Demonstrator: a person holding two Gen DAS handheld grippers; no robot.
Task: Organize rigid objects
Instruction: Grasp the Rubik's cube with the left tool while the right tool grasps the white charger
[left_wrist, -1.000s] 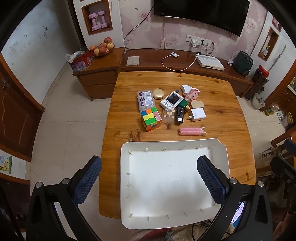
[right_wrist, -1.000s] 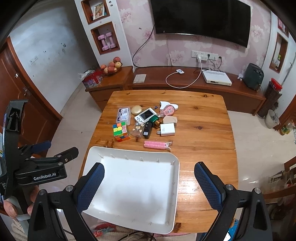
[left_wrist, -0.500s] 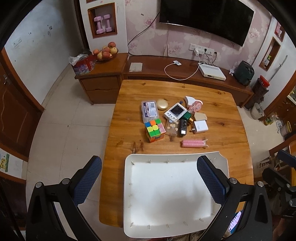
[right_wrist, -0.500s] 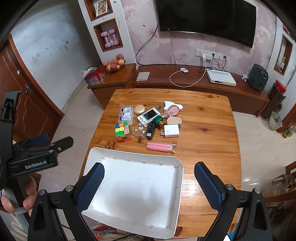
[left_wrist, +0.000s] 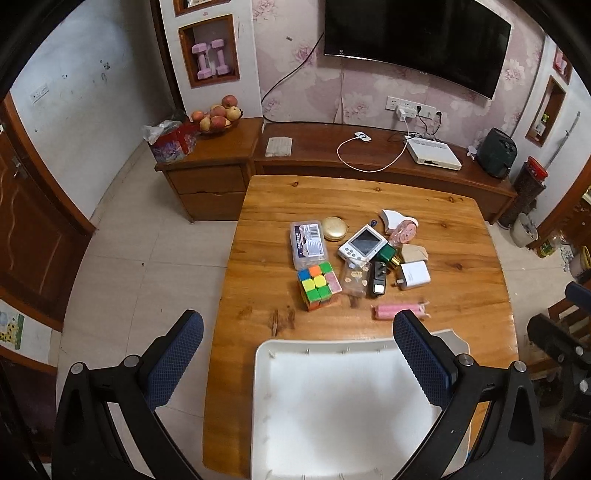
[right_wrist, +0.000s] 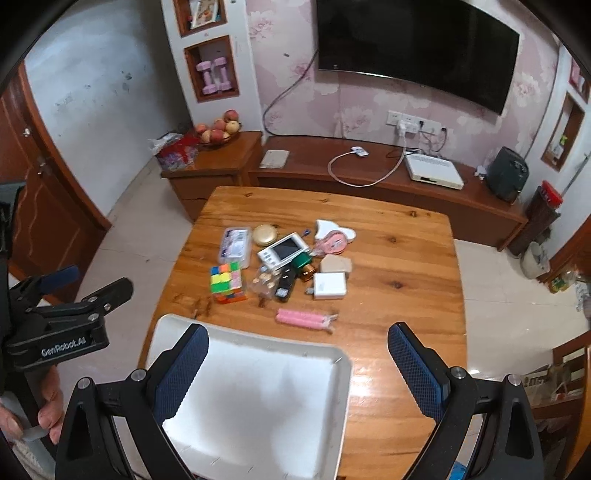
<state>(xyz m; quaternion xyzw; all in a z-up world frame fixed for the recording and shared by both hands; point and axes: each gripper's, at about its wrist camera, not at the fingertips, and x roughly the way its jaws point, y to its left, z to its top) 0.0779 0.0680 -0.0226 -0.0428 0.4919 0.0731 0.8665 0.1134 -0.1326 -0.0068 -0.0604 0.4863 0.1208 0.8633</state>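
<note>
A white tray (left_wrist: 332, 398) (right_wrist: 258, 387) lies empty at the near edge of the wooden table (left_wrist: 369, 206) (right_wrist: 406, 258). Beyond it sits a cluster of small items: a colourful puzzle cube (left_wrist: 318, 285) (right_wrist: 226, 282), a clear plastic case (left_wrist: 308, 248) (right_wrist: 235, 246), a gold round compact (left_wrist: 334, 229), a white screen device (left_wrist: 362, 246) (right_wrist: 284, 254), a white charger (left_wrist: 414, 276) (right_wrist: 330, 285) and a pink roll (left_wrist: 399, 311) (right_wrist: 303, 319). My left gripper (left_wrist: 299, 332) hangs open high above the tray's far edge. My right gripper (right_wrist: 298, 343) is open too, holding nothing.
A long wooden cabinet (left_wrist: 369, 155) runs behind the table, carrying a white box (left_wrist: 434, 156), a cable and a fruit bowl (left_wrist: 218, 114). A TV (left_wrist: 413, 40) hangs on the wall. Tiled floor lies to the left. The other gripper and a hand (right_wrist: 48, 417) show at left.
Both cameras have pulled up and back: the table and tray sit lower and smaller in view, and more of the wall shows. Nothing on the table has moved.
</note>
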